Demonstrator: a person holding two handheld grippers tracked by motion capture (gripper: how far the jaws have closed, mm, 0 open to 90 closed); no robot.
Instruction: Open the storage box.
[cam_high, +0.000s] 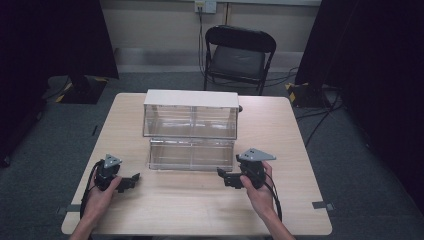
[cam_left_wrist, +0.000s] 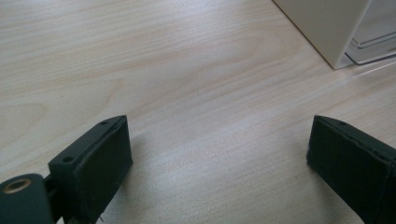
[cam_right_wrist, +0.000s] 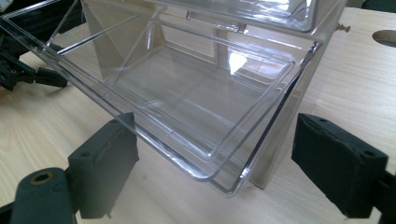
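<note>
One wooden table (cam_high: 200, 200) carries one white drawer cabinet (cam_high: 191, 99) with two clear drawers: one upper drawer (cam_high: 190, 121) pushed in and one lower drawer (cam_high: 192, 154) pulled out. Two grippers sit on the table, the left gripper (cam_high: 131, 180) and the right gripper (cam_high: 223, 176), each in one hand. One black folding chair (cam_high: 238, 56) stands behind the table

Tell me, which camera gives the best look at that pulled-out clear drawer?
The right gripper view: the clear drawer sits close, its inside bare. The high view shows it small; the left gripper view catches a corner.
</note>
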